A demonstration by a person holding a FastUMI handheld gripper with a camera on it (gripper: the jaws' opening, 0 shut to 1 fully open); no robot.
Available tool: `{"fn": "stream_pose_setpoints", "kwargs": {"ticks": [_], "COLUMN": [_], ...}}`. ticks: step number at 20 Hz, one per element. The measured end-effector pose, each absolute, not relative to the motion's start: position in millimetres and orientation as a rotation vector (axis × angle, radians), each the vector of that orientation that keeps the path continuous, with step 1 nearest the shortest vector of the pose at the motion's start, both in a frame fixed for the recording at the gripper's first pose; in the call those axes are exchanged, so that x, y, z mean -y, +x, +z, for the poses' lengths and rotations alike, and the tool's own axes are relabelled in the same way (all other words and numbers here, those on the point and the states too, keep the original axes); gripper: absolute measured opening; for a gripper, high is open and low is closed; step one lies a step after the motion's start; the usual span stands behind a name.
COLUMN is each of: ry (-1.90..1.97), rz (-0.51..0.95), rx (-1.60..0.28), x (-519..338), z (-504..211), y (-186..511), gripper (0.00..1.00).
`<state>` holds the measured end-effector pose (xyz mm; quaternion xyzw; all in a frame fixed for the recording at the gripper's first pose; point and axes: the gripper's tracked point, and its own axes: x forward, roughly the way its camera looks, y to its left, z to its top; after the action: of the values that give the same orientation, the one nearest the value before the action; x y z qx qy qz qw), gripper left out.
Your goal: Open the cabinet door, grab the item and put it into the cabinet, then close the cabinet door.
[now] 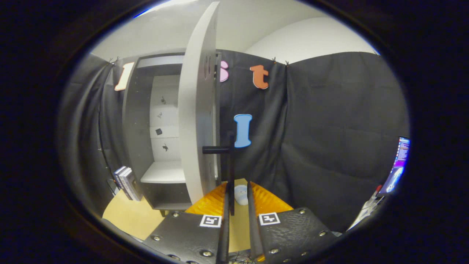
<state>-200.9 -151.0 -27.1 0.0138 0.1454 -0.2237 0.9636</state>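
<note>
Tall grey cabinet [146, 139] stands on the tan wooden bench [128, 216], its pale grey door [196, 121] swung out edge-on toward the camera. Black bar handle [231, 165] on the door hangs between the fingers of the tool [237, 200]; fingers are narrowly parted, contact with the handle hard to judge, so grip state cannot be told. Small pale blue-white item [241, 194] lies on the bench just beyond the fingertips, partly hidden. Books [126, 182] lean left of the cabinet. White shelf [165, 173] inside.

gripper [238, 196] held level, its two fingers [224, 220] nearly parallel with a narrow gap, pointing forward.
</note>
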Motion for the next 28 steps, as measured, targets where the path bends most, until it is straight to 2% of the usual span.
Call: {"fn": "stream_pose_setpoints", "kwargs": {"ticks": [7, 11, 19, 28], "ry": [0.005, -0.041, 0.017, 0.135], "rz": [-0.601, -0.622, -0.444, -0.172], "rx": [-0.295, -0.307, -0.384, -0.643], "x": [182, 170, 93, -6], "z": [-22, -29, -87, -238], "y": [-236, -240, -203, -182], "gripper": [0.23, 0.22, 0.22, 0.23]}}
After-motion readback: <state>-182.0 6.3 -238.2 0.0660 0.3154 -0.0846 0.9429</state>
